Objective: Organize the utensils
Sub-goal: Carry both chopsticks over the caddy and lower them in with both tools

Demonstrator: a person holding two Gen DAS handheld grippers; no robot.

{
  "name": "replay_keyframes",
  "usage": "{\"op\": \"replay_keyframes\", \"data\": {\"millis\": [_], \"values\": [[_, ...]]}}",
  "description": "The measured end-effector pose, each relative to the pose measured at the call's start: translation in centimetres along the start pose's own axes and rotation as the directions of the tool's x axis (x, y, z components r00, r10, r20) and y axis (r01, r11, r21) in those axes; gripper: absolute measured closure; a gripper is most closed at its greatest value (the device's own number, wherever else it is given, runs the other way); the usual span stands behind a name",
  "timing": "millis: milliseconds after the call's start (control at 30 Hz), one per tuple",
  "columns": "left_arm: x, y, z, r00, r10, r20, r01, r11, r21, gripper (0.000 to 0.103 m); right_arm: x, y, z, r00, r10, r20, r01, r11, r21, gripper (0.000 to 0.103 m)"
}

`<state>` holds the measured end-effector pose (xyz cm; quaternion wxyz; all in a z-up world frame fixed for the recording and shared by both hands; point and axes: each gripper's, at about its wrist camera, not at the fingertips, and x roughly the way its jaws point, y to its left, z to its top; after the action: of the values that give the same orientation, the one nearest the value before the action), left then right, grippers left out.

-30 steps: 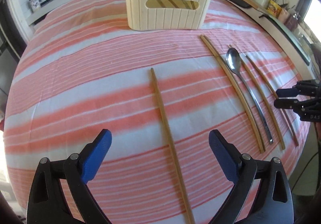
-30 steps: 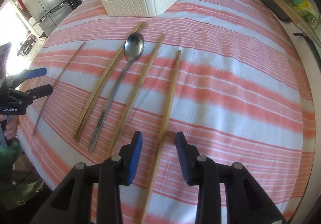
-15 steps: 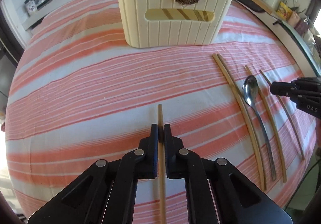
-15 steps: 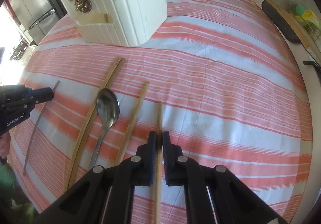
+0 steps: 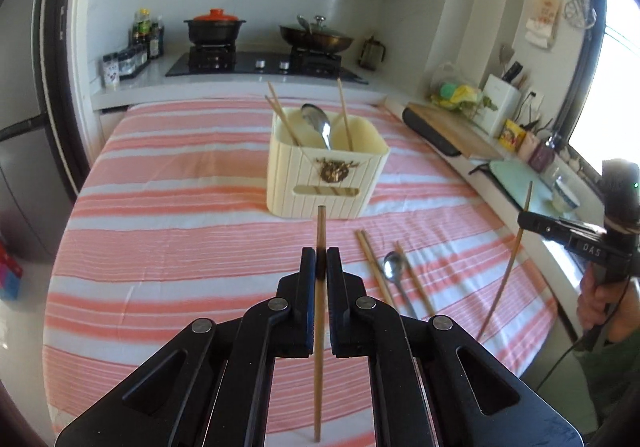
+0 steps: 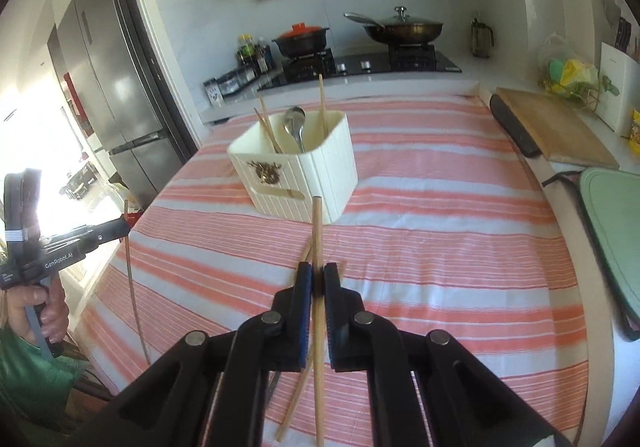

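Note:
My left gripper (image 5: 320, 262) is shut on a wooden chopstick (image 5: 320, 223) and holds it lifted above the striped tablecloth. My right gripper (image 6: 314, 275) is shut on another wooden chopstick (image 6: 317, 225), also lifted. A cream utensil holder (image 5: 326, 178) stands ahead at the table's middle, with chopsticks and a spoon inside; it also shows in the right wrist view (image 6: 298, 173). A pair of chopsticks (image 5: 372, 263), a metal spoon (image 5: 394, 271) and one more chopstick (image 5: 414, 275) lie on the cloth between the grippers.
The table has a pink-and-white striped cloth (image 5: 180, 231). A stove with pots (image 5: 216, 31) stands behind it. A cutting board (image 6: 556, 131) and a green mat (image 6: 616, 223) lie along the right counter. A fridge (image 6: 104, 79) stands at the left.
Both grippers, open over chopsticks a second ago, closed on them and have lifted them off the cloth. Both views now look level at the holder and the kitchen.

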<state>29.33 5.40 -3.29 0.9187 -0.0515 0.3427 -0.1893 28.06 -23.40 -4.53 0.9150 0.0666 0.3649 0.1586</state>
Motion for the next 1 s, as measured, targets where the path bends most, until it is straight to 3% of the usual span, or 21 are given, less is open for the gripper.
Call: {"op": "replay_keyframes", "data": {"millis": [200, 500, 733, 867, 1000], "values": [[-1.9, 0.3, 0.8, 0.997, -0.005, 0.083, 0.008, 0.999, -0.032, 0.1, -2.7, 1.4, 0.6, 0.993, -0.012, 0.121, 0.017, 0.999, -0.035, 0.097], [-4.7, 1.5, 5.4, 0.984, -0.032, 0.176, 0.043, 0.997, -0.058, 0.1, -3.7, 2.0, 5.8, 0.978, -0.016, 0.207, 0.028, 0.998, -0.055, 0.097], [-7.0, 1.2, 12.8, 0.944, -0.018, 0.329, 0.031, 0.999, -0.037, 0.1, -3.2, 2.0, 12.4, 0.963, -0.029, 0.27, 0.055, 0.994, -0.089, 0.097], [-5.3, 1.4, 17.0, 0.922, 0.015, 0.388, 0.003, 0.999, -0.046, 0.1, -2.4, 2.4, 16.6, 0.942, -0.022, 0.335, 0.058, 0.994, -0.097, 0.097], [-0.9, 1.9, 19.2, 0.932, 0.033, 0.361, -0.006, 0.997, -0.076, 0.1, -0.1, 2.7, 19.5, 0.925, -0.006, 0.38, 0.052, 0.993, -0.109, 0.097]]}}
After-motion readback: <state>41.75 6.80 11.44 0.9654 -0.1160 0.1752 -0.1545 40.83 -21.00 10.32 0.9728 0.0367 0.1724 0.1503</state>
